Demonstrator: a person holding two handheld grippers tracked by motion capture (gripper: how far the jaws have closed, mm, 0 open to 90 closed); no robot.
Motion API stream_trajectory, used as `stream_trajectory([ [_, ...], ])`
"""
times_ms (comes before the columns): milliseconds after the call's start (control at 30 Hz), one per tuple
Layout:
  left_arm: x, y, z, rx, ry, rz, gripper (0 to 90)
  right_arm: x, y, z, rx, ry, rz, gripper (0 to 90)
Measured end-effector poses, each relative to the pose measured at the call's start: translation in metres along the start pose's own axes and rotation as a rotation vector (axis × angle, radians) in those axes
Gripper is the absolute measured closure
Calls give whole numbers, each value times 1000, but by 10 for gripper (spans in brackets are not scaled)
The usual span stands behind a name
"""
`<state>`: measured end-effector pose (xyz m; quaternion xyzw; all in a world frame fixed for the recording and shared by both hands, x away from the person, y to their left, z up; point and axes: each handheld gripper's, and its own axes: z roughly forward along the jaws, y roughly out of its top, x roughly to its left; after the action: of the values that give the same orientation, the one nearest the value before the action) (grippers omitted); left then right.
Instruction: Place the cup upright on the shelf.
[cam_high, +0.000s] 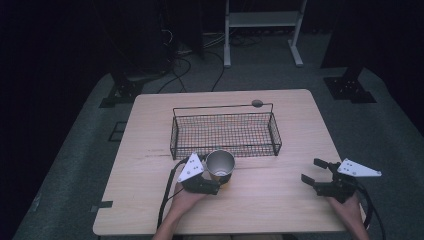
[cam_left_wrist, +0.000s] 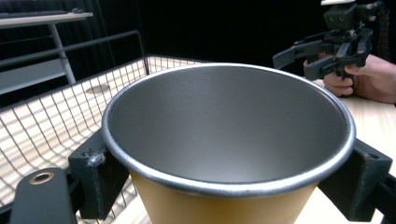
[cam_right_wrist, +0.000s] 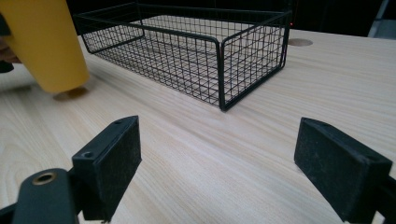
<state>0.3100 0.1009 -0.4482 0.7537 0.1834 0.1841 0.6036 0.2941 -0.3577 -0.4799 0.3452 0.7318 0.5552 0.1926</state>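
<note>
Just below the middle of the high view, the left gripper (cam_high: 212, 186) is clamped on a yellow metal cup (cam_high: 220, 167) beside the wire basket (cam_high: 226, 131); the right gripper (cam_high: 315, 172), lower right, gapes empty. In the left gripper view the cup's (cam_left_wrist: 229, 140) stiff, slick-looking wall sits between both pads under the rolled rim, likely the best hold. In the right gripper view the cup (cam_right_wrist: 46, 42) hangs tilted at upper left, just off the desk (cam_right_wrist: 327, 74).

Dark lab — wooden table (cam_high: 280, 200), floor cables (cam_high: 185, 65), metal rack (cam_high: 262, 20)
</note>
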Motion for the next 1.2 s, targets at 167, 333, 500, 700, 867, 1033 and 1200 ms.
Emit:
stream_trajectory([
  [167, 5, 13, 1, -7, -23, 15, 132, 0, 0, 0, 0, 1, -1, 137],
  [333, 8, 24, 2, -19, -43, 23, 132, 0, 0, 0, 0, 1, -1, 137],
  [500, 13, 36, 3, -28, -53, 31, 132, 0, 0, 0, 1, 1, 1, 137],
  [700, 19, 47, 3, -38, -58, 34, 133, -1, 0, 0, 1, 2, 4, 137],
  [867, 26, 53, 4, -40, -59, 35, 133, -1, 0, 0, 0, 3, 6, 137],
  [1033, 31, 55, 5, -45, -58, 26, 133, -1, 0, 0, 0, 4, 6, 137],
  [1200, 35, 56, 4, -38, -58, 24, 133, -1, 0, 0, 1, 3, 7, 137],
])
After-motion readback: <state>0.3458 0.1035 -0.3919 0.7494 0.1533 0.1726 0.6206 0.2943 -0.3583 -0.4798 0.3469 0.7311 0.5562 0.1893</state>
